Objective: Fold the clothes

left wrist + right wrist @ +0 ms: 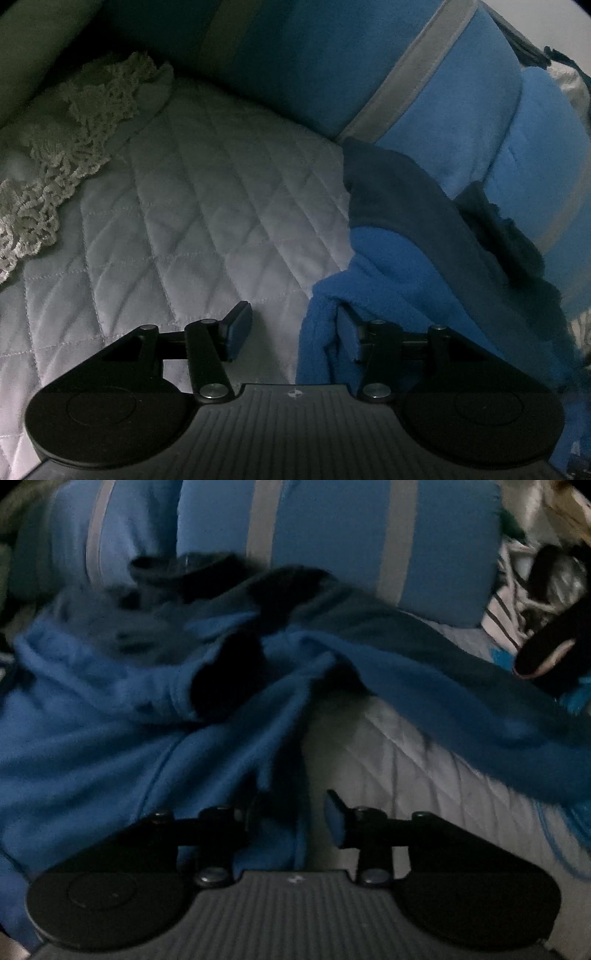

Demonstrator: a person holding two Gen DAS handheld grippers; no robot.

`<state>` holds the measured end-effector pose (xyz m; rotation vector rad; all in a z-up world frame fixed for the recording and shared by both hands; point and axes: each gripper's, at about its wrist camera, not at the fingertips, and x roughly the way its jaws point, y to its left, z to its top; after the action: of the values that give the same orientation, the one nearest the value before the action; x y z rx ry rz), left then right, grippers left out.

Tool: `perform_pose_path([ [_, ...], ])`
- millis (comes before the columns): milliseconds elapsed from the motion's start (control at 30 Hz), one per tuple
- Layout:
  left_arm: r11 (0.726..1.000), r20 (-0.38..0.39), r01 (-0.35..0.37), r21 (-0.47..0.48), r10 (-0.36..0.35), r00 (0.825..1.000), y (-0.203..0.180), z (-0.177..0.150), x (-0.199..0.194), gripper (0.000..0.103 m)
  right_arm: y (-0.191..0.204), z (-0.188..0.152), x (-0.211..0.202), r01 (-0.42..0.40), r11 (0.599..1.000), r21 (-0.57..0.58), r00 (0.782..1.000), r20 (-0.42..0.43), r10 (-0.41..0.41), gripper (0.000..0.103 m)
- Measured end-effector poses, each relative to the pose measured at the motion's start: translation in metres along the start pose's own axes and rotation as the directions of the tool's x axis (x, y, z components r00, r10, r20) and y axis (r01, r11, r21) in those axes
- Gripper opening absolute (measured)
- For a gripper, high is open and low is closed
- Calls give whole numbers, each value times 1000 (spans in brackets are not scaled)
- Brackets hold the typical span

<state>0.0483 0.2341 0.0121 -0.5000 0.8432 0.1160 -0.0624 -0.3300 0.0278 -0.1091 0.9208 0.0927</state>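
Black hand-held gripper, ribbed grey base, silver screws (blue pads).

The right gripper's left finger is hidden behind a fold of the rumpled blue fleece garment, and that whole view is blurred, so contact there cannot be judged. In the left wrist view, the same fleece drapes over the left gripper's right finger, covering most of its pad, and runs off the right edge. The pale crocheted lace cloth is cut by the left edge, and the dark shoe-like object beyond the quilt is too blurred to identify.
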Motion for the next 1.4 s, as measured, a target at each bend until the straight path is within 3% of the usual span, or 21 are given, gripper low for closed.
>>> perform_pose_path([
  [33, 1000, 0, 3, 0, -3, 1000, 1, 0, 0, 50, 2, 2, 7, 7, 1000, -15, 1000, -14, -7, 52],
  [67, 1000, 2, 4, 1, -4, 1000, 1, -1, 0, 50, 2, 4, 13, 13, 1000, -16, 1000, -26, -14, 28],
  [100, 1000, 3, 4, 3, -4, 1000, 1, -1, 0, 50, -1, 4, 16, 14, 1000, 9, 999, -38, -14, 10],
  [167, 1000, 5, 7, 7, -7, 1000, 2, -2, 0, 50, -6, 5, 20, 18, 998, 58, 998, -60, -14, 5],
  [367, 1000, 4, 11, 13, -11, 1000, 5, -3, -3, 50, -20, 1, 14, 21, 982, 188, 996, -85, -5, 5],
  [400, 1000, 0, 8, 7, -8, 1000, 4, -3, -4, 51, -22, 0, 13, 18, 979, 203, 997, -83, -1, 8],
  [467, 1000, -7, -3, 4, 3, 1000, 3, -2, -8, 52, -25, 1, 8, 26, 972, 232, 998, -64, -11, 39],
  [500, 1000, -10, -12, 6, 12, 1000, 2, -2, -10, 53, -27, 3, 4, 28, 969, 246, 999, -40, -18, 44],
  [567, 999, -10, -34, 11, 34, 999, 1, -3, -16, 59, -29, 6, -5, 27, 963, 268, 999, 17, -32, 76],
  [600, 999, -7, -38, 12, 38, 999, 1, -4, -20, 61, -29, 8, -10, 25, 960, 278, 998, 52, -41, 83],
  [733, 999, 21, -29, 13, 29, 999, -1, -5, -40, 63, -27, 17, -25, -53, 949, 311, 986, 167, 1, 93],
  [867, 999, 91, 34, 7, -35, 995, -5, -6, -68, 70, -25, 27, -29, -201, 920, 335, 964, 233, 126, 97],
  [967, 997, 153, 80, -3, -78, 985, -9, -6, -86, 71, -24, 35, -27, -343, 867, 362, 930, 259, 260, 97],
  [1100, 993, 220, 121, -13, -115, 969, -17, -7, -99, 72, -26, 36, -13, -485, 744, 460, 875, 238, 422, 97],
  [1300, 988, 267, 155, -8, -148, 952, -36, -10, -105, 73, -25, 34, 19, -564, 543, 622, 795, 231, 561, 95],
  [1400, 987, 273, 160, 4, -155, 949, -43, -11, -106, 73, -23, 33, 39, -551, 473, 688, 781, 226, 582, 95],
])
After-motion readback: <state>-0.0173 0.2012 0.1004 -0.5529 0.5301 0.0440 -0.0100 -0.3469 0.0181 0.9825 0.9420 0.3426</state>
